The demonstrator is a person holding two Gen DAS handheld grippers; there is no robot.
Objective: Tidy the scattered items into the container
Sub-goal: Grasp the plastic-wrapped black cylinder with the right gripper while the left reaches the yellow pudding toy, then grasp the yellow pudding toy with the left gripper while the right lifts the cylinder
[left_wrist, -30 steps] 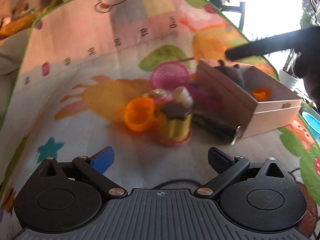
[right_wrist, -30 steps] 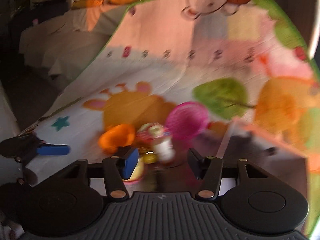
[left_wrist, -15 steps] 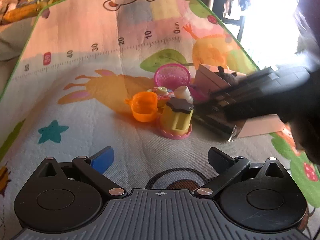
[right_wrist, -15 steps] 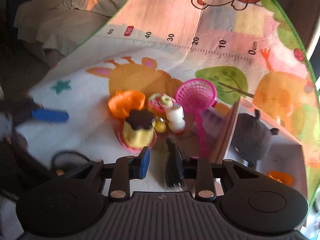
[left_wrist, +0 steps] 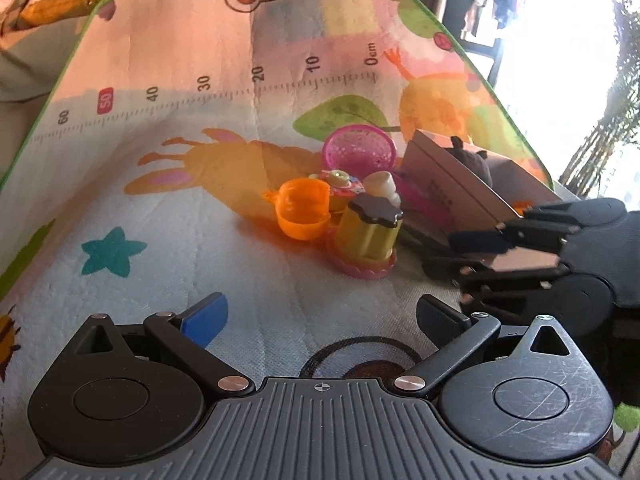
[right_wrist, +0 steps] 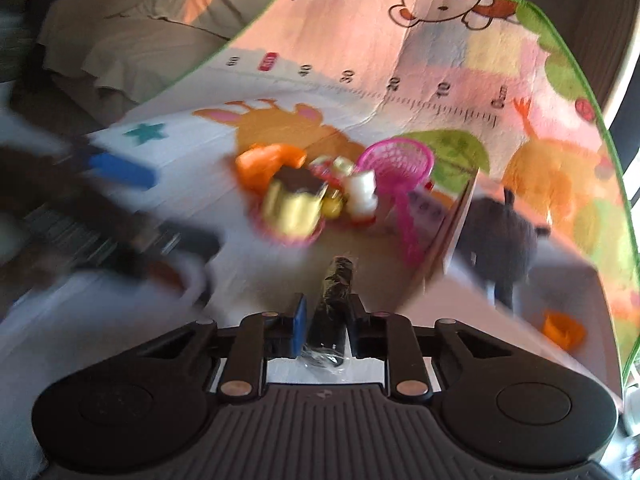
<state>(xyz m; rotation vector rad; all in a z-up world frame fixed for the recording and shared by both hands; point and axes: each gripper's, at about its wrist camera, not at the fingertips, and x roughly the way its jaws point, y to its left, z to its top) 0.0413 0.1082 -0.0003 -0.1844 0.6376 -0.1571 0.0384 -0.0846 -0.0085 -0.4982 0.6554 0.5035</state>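
Your right tool is clamped on the black stick, the left tool open and empty; next, carry it into the box.

Cartoon play mat (printed ruler); beige bedding beyond.

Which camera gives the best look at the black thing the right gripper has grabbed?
The right wrist view: the black wrapped stick sits dead centre, pinched between the right gripper's pads. In the left wrist view that gripper comes in from the right and hides most of the stick, so little of it can be made out.
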